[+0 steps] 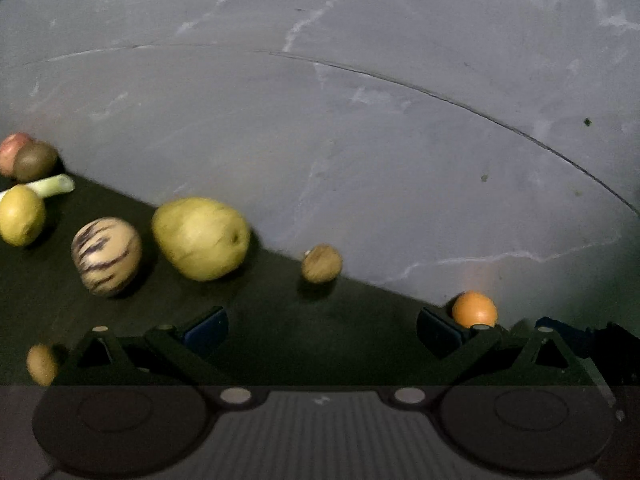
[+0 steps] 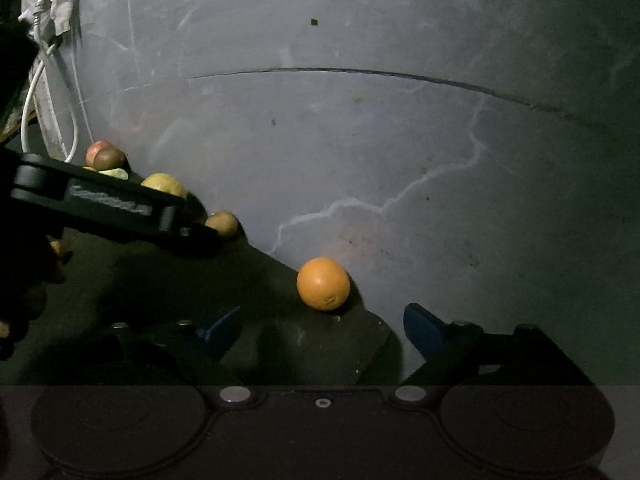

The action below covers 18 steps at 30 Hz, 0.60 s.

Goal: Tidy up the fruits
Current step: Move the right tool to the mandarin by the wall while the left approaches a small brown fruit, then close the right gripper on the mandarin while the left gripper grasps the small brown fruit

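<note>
In the left wrist view the left gripper [image 1: 322, 330] stands wide open over a dark mat [image 1: 260, 320] that covers the lower left of the frame, with nothing between its blue-padded fingers [image 1: 206, 330]. The grey marbled worktop [image 1: 360, 120] fills the upper and right parts of both views. Along the mat's slanting edge lie the fruits: a large yellow-green pear [image 1: 201, 238] just left of centre, a pale striped melon-like fruit [image 1: 106, 256] just beside it on the left, a lemon [image 1: 21, 215] at the left edge, and behind it a pale green stalk [image 1: 54, 185], a brown kiwi [image 1: 35, 162] and a reddish apple [image 1: 12, 150] touching each other in the mid-left. A small brown walnut-like fruit [image 1: 322, 263] sits near the centre, and another small brown fruit [image 1: 41, 364] lies at the lower left beside the gripper's frame. An orange [image 1: 475, 309] rests at the mat's edge, just beyond the right fingertip. In the right wrist view the right gripper [image 2: 320, 330] is open, its fingers apart with nothing between them; the orange [image 2: 323, 283] lies just above the gap, near the mat's [image 2: 300, 340] corner. The left gripper [image 2: 192, 232] reaches in from the left edge of this view, partly hiding the pear [image 2: 164, 184]. A white cable [image 2: 30, 112] hangs at the upper left.
</note>
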Each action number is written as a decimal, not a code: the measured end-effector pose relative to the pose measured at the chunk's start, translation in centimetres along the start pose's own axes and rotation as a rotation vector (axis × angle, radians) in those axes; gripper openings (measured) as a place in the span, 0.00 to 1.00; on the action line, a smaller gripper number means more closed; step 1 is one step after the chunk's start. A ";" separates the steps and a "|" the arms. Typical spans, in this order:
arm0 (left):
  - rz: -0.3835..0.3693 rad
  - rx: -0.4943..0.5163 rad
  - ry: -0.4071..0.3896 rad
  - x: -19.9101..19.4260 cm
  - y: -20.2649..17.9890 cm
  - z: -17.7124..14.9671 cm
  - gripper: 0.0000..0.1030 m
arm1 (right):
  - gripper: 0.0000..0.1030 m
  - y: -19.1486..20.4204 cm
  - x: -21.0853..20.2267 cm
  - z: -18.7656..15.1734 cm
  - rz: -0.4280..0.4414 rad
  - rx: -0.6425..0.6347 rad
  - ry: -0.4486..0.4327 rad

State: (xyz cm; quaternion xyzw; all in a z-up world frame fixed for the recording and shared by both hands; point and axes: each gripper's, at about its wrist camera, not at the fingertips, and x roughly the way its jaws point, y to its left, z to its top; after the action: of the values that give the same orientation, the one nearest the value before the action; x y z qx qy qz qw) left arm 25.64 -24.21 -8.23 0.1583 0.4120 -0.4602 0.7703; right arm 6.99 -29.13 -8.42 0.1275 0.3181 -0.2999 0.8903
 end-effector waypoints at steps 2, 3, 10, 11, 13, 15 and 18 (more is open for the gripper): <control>0.003 0.012 -0.009 0.6 -0.1 0.1 0.99 | 0.82 0.2 0.3 0.0 0.005 0.001 -0.006; 0.004 0.019 -0.014 0.9 -0.3 0.1 0.99 | 0.81 0.2 0.5 0.0 0.008 0.001 -0.008; -0.012 0.043 -0.041 2.6 -0.3 0.6 0.94 | 0.70 0.6 2.1 0.2 0.009 0.011 -0.015; -0.016 0.046 -0.044 2.7 -0.3 0.6 0.92 | 0.68 0.6 2.3 0.3 0.009 0.015 -0.015; -0.022 0.049 -0.048 3.0 -0.3 0.7 0.90 | 0.66 0.8 2.6 0.4 0.007 0.014 -0.018; -0.026 0.047 -0.053 3.2 -0.2 0.7 0.86 | 0.63 1.0 2.8 0.5 0.006 0.012 -0.016; -0.029 0.040 -0.058 3.6 0.1 0.7 0.79 | 0.60 1.0 2.9 0.3 0.005 0.016 -0.014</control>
State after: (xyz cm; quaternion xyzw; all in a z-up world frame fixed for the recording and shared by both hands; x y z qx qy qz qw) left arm 26.91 -26.67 -10.65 0.1543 0.3825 -0.4840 0.7718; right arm 9.52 -29.76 -10.01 0.1333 0.3091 -0.3011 0.8922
